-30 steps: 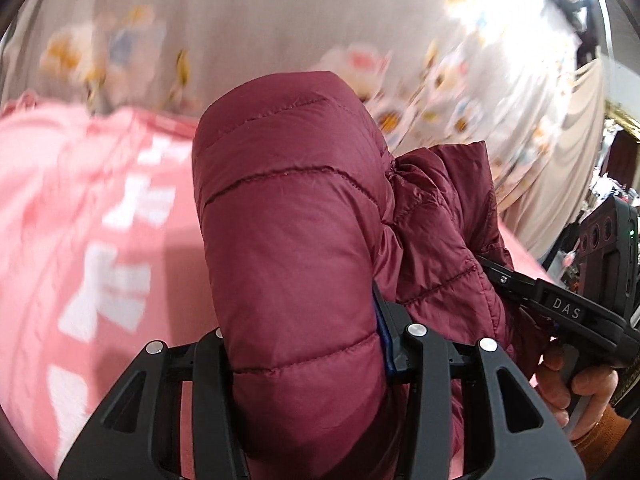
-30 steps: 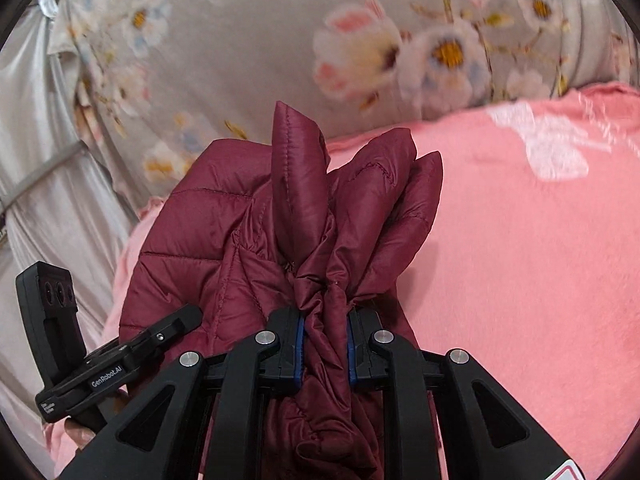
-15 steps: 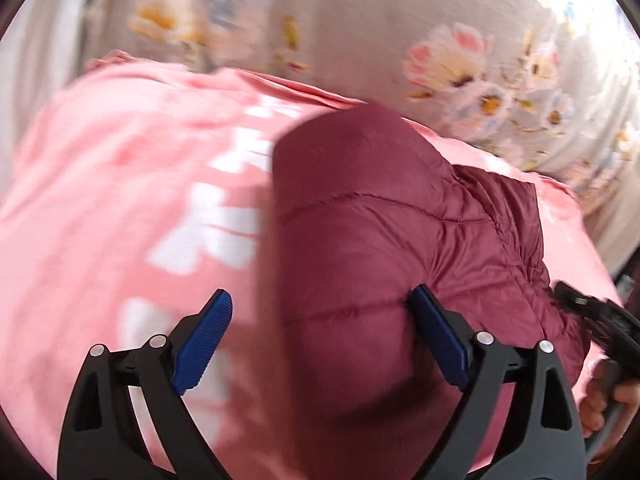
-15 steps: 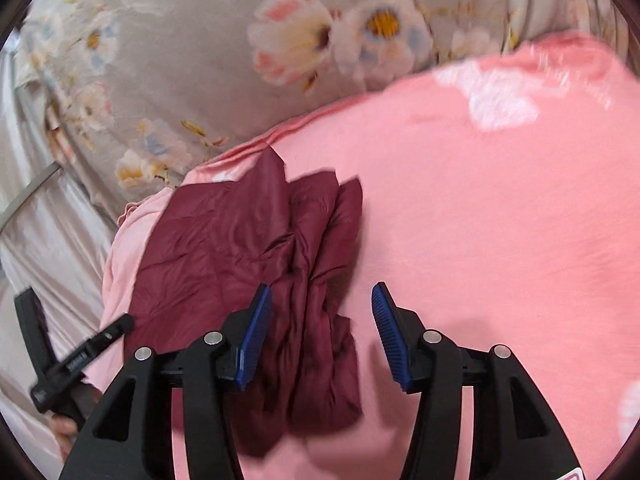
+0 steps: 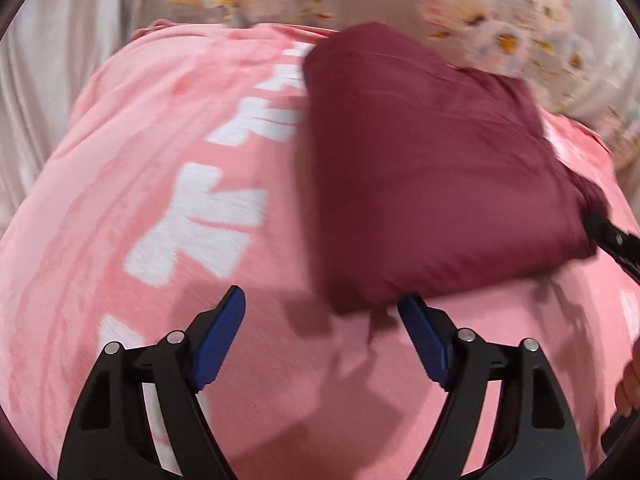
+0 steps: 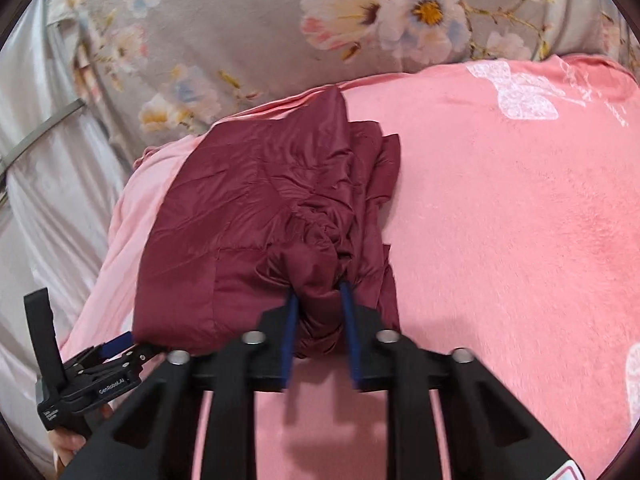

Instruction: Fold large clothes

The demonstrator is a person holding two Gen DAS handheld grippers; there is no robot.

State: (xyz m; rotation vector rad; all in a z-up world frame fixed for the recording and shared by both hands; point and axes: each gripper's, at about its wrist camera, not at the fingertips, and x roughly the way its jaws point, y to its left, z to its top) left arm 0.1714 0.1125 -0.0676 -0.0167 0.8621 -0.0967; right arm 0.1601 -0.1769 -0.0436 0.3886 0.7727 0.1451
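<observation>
1. My right gripper (image 6: 318,328) is clamped on a bunched wad at the near edge of the maroon puffer jacket (image 6: 256,216); the blue pads pinch the fabric from both sides

2. My left gripper (image 5: 320,344) is spread wide with nothing between its pads (image 5: 218,340); the jacket's near corner lies just ahead of it, close to the right pad, and I cannot tell whether they touch

3. Ahead of both grippers the jacket lies as a compact, roughly rectangular bundle on the pink blanket (image 6: 500,220), towards the far-left part of the bed as the right gripper sees it, close to the floral sheet (image 6: 240,32) beyond

4. I judge the folding mostly done: the bundle is stacked in layers and lying flat. What seems left is letting go of the gathered edge and perhaps smoothing the ruffled layers (image 6: 372,160) on the side to the right of my right gripper

5. The left wrist view is smeared by motion, so quilting and edges are hard to read there. The sleeves are not visible, and the underside of the bundle is hidden
</observation>
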